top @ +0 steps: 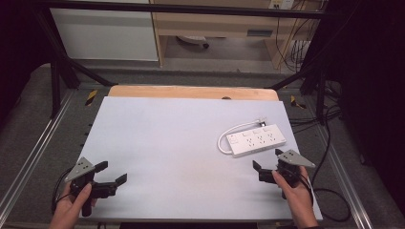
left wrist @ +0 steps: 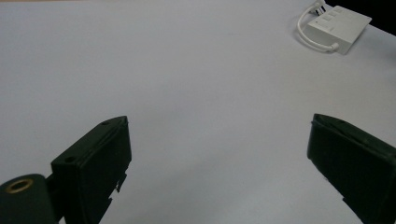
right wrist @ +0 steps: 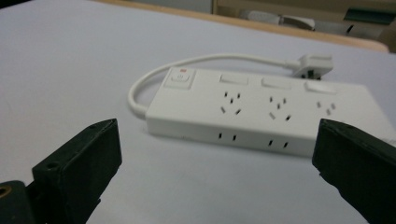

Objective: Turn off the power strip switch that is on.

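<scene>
A pale grey table [top: 181, 143] is being looked down on from above, its surface bare but for one thing near the right edge: a white power strip [top: 257, 140] with three socket groups, a row of switches and a short white cord [top: 224, 138] looped round its left end to a plug [top: 261, 121] lying at its far side. The strip is lying flat, well short of the far right corner, with its long axis running roughly left to right across the table and rising a little toward the far right corner.

The right gripper [top: 268, 160] is being held just off the near long side of the strip, near the right edge — clearly the nearer of the two. Its jaws are being held wide apart, nothing between them, and in the right gripper view they are seen framing the power strip [right wrist: 266, 112] almost end to end, so the strip lies straight ahead, broadside on. A short forward reach is judged to be all that is needed, though the jaws as turned now would be spanning its length rather than its narrower width.

The left gripper [top: 112, 172] is being held near the near left corner, also spread open and empty — the power strip [left wrist: 338, 28] is lying well apart from it, far off toward the upper right of its view.
</scene>
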